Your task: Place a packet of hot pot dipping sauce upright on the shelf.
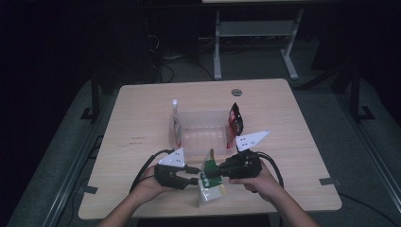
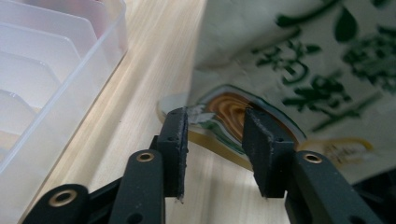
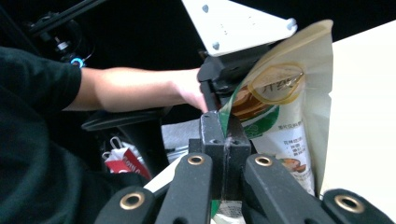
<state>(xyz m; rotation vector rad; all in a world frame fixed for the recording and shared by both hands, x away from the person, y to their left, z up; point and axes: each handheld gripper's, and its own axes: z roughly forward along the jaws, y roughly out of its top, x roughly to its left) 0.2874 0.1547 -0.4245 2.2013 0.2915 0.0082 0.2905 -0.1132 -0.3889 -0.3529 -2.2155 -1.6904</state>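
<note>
Handover of the snack pouch (image 1: pixel 209 182), by the look of it, with one grip given up and the other kept. Right gripper (image 3: pixel 224 140) clamped tight on the pouch's green edge, fingers (image 3: pixel 211 135) pressed together with only the film between them. Left gripper (image 2: pixel 215 140) parted to a middling gap, fingers (image 2: pixel 175 140) clear of the pouch on both sides, nothing pinched. No earlier view to lean on, so only the present stance told.

Pouch standing tilted on the worktop (image 1: pixel 142 113), just beyond the left fingertips, its printed lower corner lying across the gap between them yet not touched. Seen from the right gripper view, the bulk of the pouch rising above and to the right of the clamped fingers. Clear plastic bin (image 1: pixel 201 130) just past both grippers in the high view, a red packet (image 1: pixel 235 120) and a pale packet (image 1: pixel 176 125) propped at its two ends.

Next move, as a judgement: left fingers drawn back and away, then the pouch lifted by the right grip alone and carried over the bin's near wall. Risk of the slack film twisting or slipping from so narrow a pinch.
</note>
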